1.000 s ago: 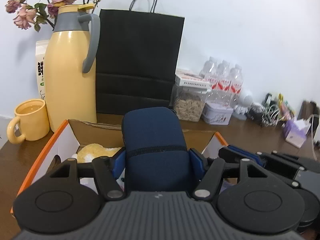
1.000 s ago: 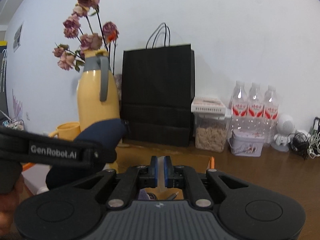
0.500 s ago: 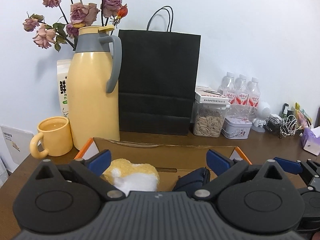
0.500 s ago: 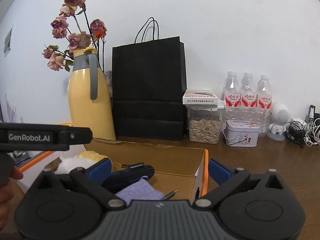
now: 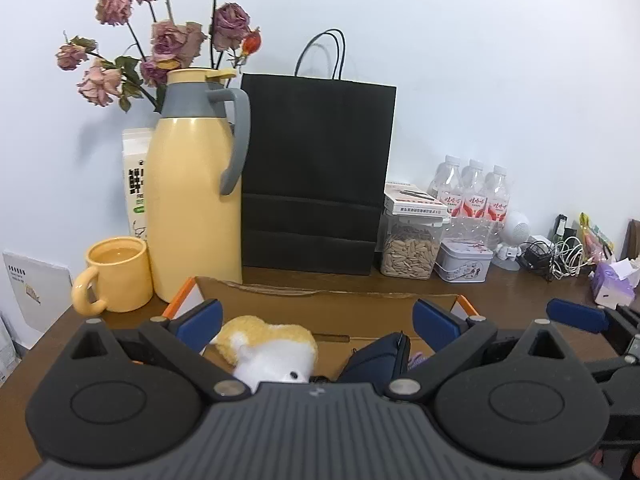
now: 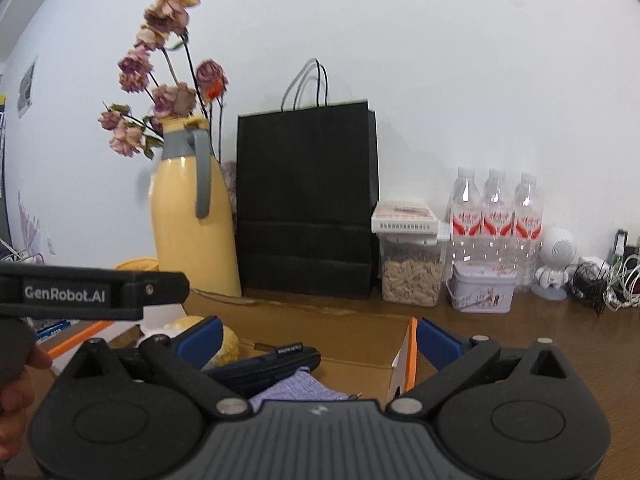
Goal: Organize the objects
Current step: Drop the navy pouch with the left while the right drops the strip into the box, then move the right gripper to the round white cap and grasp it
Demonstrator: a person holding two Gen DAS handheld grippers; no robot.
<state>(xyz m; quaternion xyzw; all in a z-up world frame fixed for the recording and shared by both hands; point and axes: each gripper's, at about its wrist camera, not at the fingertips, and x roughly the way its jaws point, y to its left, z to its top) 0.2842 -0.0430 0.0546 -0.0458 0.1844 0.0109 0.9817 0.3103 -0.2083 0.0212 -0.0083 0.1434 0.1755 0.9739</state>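
Observation:
An open cardboard box (image 5: 320,294) with orange edges sits on the brown table in front of both grippers. Inside it lie a yellow and white plush toy (image 5: 272,344), a navy zip pouch (image 5: 380,360) and a lilac knitted cloth (image 6: 296,388). My left gripper (image 5: 318,320) hangs open over the near side of the box, with nothing between its blue pads. In its own view my right gripper (image 6: 318,338) is also open and empty, above the pouch (image 6: 272,364) and the box's right wall (image 6: 408,352). The left gripper's (image 6: 92,292) black body crosses that view's left edge.
Along the white wall behind the box stand a yellow mug (image 5: 120,276), a yellow thermos jug (image 5: 192,200) with dried roses behind it, a black paper bag (image 5: 316,176), a seed jar (image 5: 412,248), a tin (image 5: 464,264), water bottles (image 5: 472,196) and tangled cables (image 5: 560,256).
The left gripper let go of the navy pouch, which now lies in the box. The right gripper's jaws went from shut to wide open. Both grippers drew back and rose a little.

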